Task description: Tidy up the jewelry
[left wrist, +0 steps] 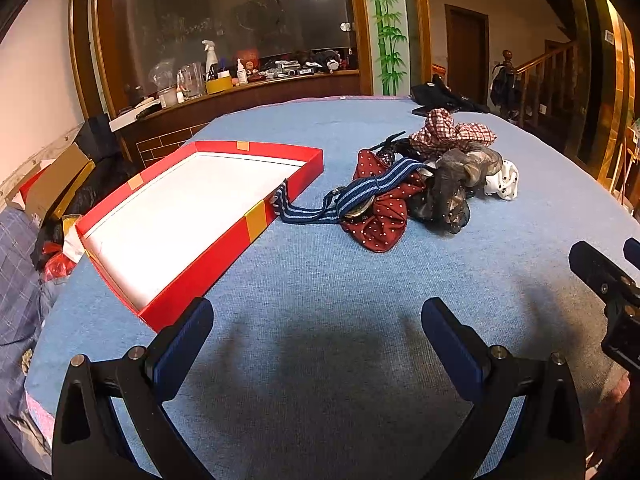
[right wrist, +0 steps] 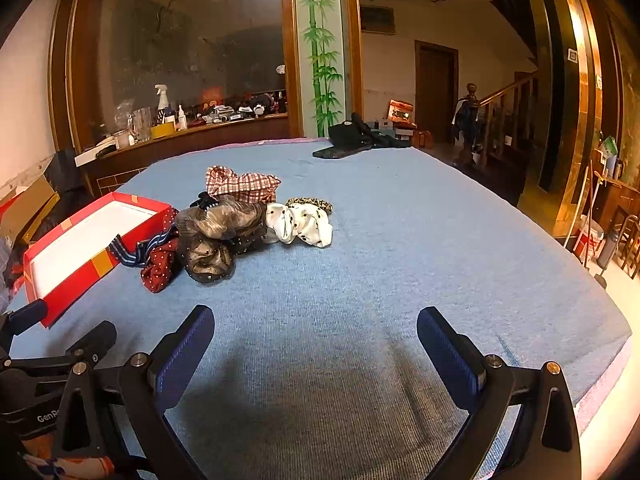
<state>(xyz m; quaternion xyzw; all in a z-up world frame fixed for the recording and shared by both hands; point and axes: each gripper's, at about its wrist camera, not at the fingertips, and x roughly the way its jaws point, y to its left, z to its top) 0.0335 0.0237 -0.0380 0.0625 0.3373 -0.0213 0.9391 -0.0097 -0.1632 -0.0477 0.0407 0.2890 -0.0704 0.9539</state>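
A pile of accessories lies mid-table: a dark red dotted scrunchie (left wrist: 380, 216) (right wrist: 160, 270), a blue striped watch strap (left wrist: 352, 198) (right wrist: 132, 254), a brown sheer scrunchie (left wrist: 460, 184) (right wrist: 212, 240), a white dotted scrunchie (left wrist: 502, 182) (right wrist: 300, 226), a red checked scrunchie (left wrist: 452, 132) (right wrist: 240, 184) and a leopard band (right wrist: 310, 202). An empty red box with a white inside (left wrist: 256, 222) (right wrist: 72, 276) lies left of the pile. My left gripper (left wrist: 318, 320) is open and empty, short of the pile. My right gripper (right wrist: 316, 328) is open and empty, near the pile's right.
The table has a blue cloth (left wrist: 360, 360) (right wrist: 400, 260). A black phone and dark cloth (right wrist: 352, 148) lie at the far edge. A cluttered wooden counter (left wrist: 240, 80) stands behind. The right gripper's body shows in the left wrist view (left wrist: 608, 280).
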